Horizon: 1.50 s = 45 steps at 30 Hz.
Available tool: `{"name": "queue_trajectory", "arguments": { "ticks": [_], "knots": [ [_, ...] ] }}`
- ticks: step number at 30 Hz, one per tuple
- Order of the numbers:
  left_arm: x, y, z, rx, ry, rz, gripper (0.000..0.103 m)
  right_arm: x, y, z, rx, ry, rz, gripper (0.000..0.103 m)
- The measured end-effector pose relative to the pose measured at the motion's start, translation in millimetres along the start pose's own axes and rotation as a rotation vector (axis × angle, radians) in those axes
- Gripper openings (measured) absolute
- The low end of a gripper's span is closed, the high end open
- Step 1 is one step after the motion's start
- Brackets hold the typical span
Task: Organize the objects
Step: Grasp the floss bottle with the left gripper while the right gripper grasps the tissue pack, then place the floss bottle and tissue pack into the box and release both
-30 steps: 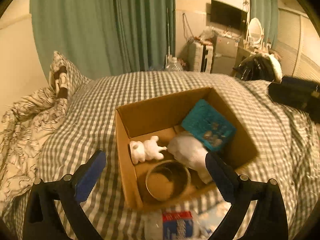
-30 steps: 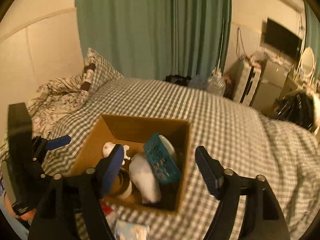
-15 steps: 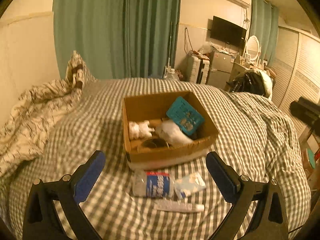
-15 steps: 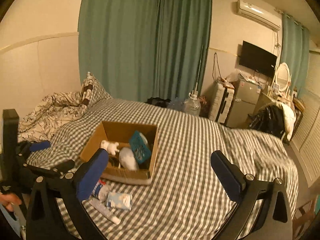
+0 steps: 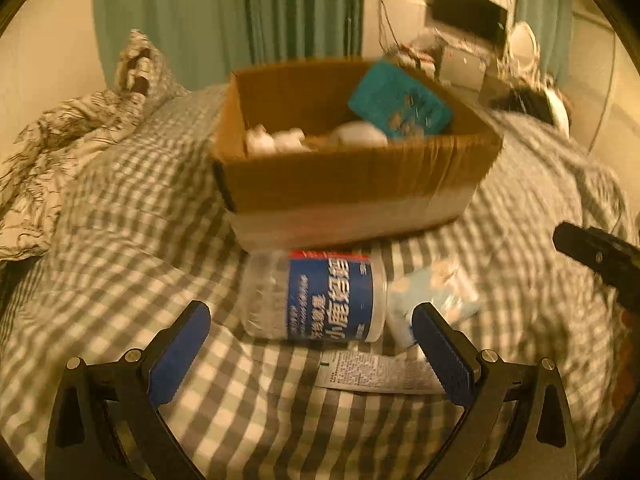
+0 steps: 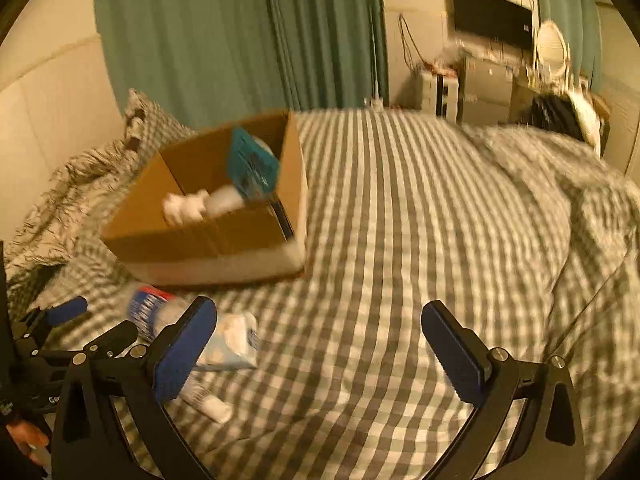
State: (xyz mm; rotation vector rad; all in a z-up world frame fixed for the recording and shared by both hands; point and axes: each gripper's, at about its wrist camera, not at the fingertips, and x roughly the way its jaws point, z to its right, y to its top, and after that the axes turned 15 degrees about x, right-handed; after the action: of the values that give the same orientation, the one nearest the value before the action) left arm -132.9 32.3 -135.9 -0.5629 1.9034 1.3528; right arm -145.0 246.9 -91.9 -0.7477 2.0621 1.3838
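Observation:
A cardboard box [image 5: 352,188] sits on the checked bed and holds a teal pack [image 5: 400,100], a white toy [image 5: 272,140] and a white bundle. In front of it lie a clear jar with a blue label [image 5: 320,296], a pale tissue pack [image 5: 436,296] and a white tube [image 5: 380,372]. My left gripper [image 5: 308,356] is open and empty, low over the jar and tube. My right gripper [image 6: 316,348] is open and empty over bare bedding, right of the tissue pack [image 6: 232,340]. The box [image 6: 216,216], the jar [image 6: 152,312] and the left gripper [image 6: 80,332] show in the right wrist view.
A crumpled patterned duvet [image 5: 52,148] and a pillow [image 5: 140,64] lie left of the box. Green curtains [image 5: 240,12] hang behind the bed. A TV [image 6: 492,16], mirror and cluttered shelves stand at the far right. The right gripper's black body [image 5: 596,256] shows at the right edge.
Both grippers have pulled back from above the box and come down low toward the bed. The left one now sits close over the jar and tube. Both stay open.

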Motion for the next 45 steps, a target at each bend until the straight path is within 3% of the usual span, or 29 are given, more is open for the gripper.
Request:
{"name": "queue_trajectory", "arguments": {
  "ticks": [5, 10, 11, 12, 13, 16, 20, 25, 33, 37, 41, 45],
  "knots": [
    [33, 2, 7, 0.037, 0.010, -0.061, 0.103, 25, -13, 14, 0.012, 0.008, -0.051, 0.103],
    [49, 9, -2, -0.001, 0.017, -0.034, 0.103, 31, -19, 12, -0.031, -0.007, -0.033, 0.103],
    [49, 8, -3, -0.006, 0.004, -0.024, 0.100, 31, -20, 11, -0.042, -0.013, -0.031, 0.103],
    [48, 8, -3, -0.004, -0.001, -0.017, 0.091, 33, -21, 9, -0.050, -0.019, -0.031, 0.103],
    [45, 8, -2, 0.004, 0.000, -0.013, 0.090, 34, -22, 8, -0.060, -0.027, -0.031, 0.103],
    [39, 7, -5, -0.012, -0.002, -0.023, 0.090, 35, -26, 2, -0.080, -0.049, -0.038, 0.103],
    [14, 4, -19, -0.048, 0.051, -0.010, 0.090, 28, -31, -11, -0.110, -0.047, -0.037, 0.103],
    [-6, 1, -25, -0.027, 0.092, 0.020, 0.090, 36, -41, -42, -0.156, 0.013, -0.096, 0.103],
    [-7, -2, -35, -0.049, 0.066, 0.017, 0.090, 72, -48, -75, -0.208, -0.027, -0.180, 0.103],
    [-6, -5, -35, -0.049, 0.066, 0.019, 0.090, 89, -53, -84, -0.202, -0.004, -0.229, 0.102],
    [-6, -5, -36, -0.056, 0.060, 0.023, 0.090, 97, -65, -88, -0.255, -0.055, -0.237, 0.073],
    [-11, -4, -35, -0.056, 0.064, 0.030, 0.090, 62, -62, -84, -0.250, -0.013, -0.185, 0.073]
  ]
}}
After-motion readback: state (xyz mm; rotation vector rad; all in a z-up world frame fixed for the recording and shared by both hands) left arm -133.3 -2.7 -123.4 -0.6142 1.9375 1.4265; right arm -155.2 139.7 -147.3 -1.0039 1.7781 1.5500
